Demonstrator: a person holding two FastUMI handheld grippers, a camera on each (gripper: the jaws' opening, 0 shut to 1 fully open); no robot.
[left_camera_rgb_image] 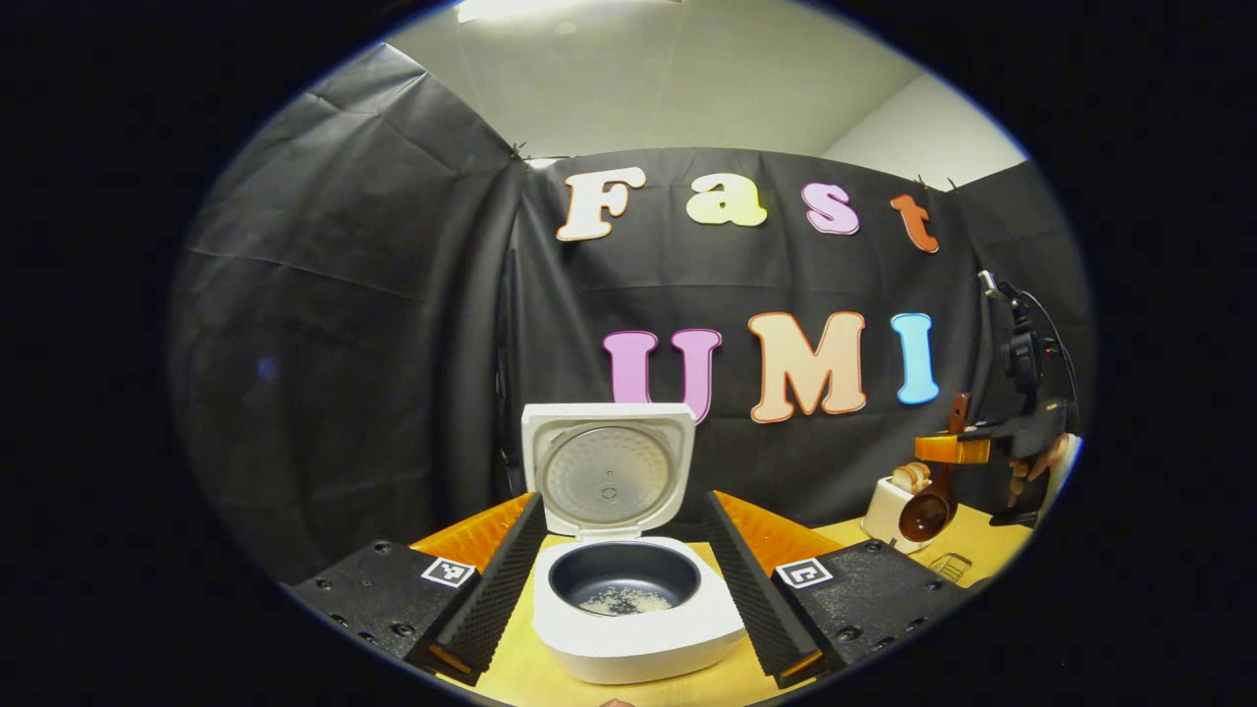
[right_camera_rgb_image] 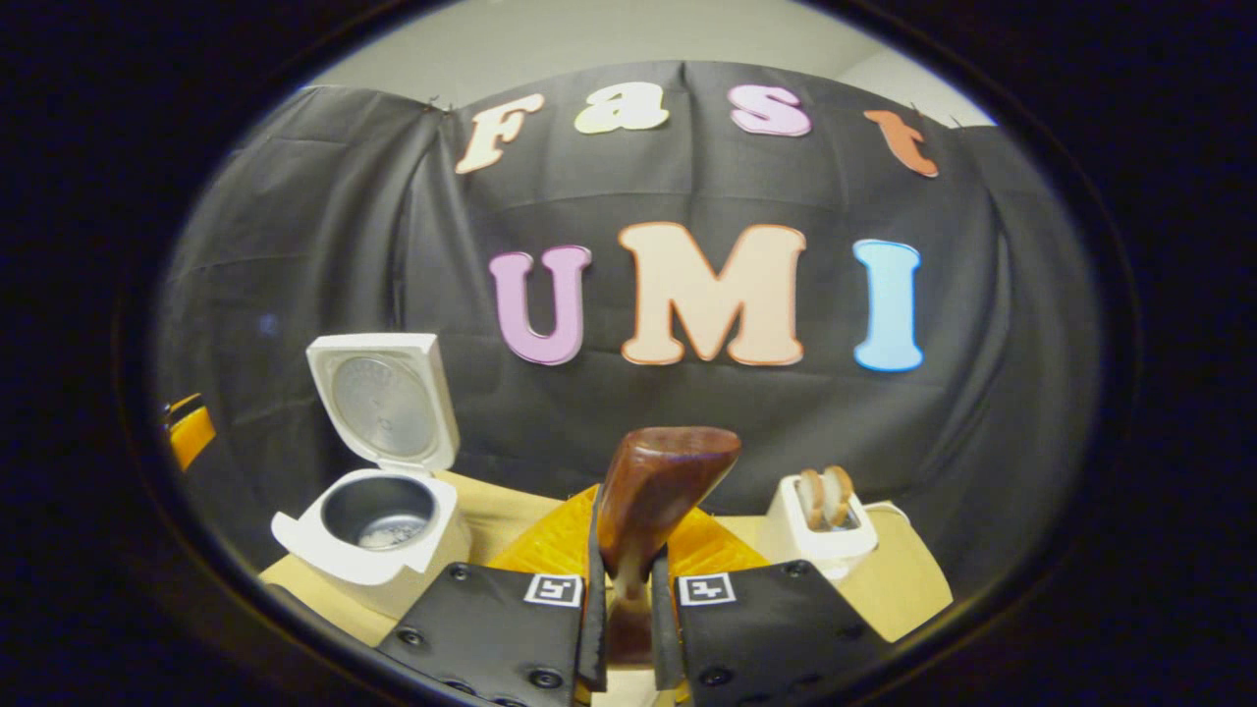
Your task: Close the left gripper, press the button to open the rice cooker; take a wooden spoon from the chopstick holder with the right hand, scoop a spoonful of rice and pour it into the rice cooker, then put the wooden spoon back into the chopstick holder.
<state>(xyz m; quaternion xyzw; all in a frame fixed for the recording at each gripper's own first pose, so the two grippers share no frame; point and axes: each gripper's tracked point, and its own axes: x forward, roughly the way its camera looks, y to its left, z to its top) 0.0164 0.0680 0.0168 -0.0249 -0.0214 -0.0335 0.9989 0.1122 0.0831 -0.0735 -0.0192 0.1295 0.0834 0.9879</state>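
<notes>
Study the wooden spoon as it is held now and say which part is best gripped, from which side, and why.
Grip the spoon on its narrow handle, as the right gripper does, with one finger on each flat side. In the left gripper view the spoon hangs bowl down, its bowl wide and rounded, so fingers would probably slip there; the slim handle fits squarely between them.
</notes>
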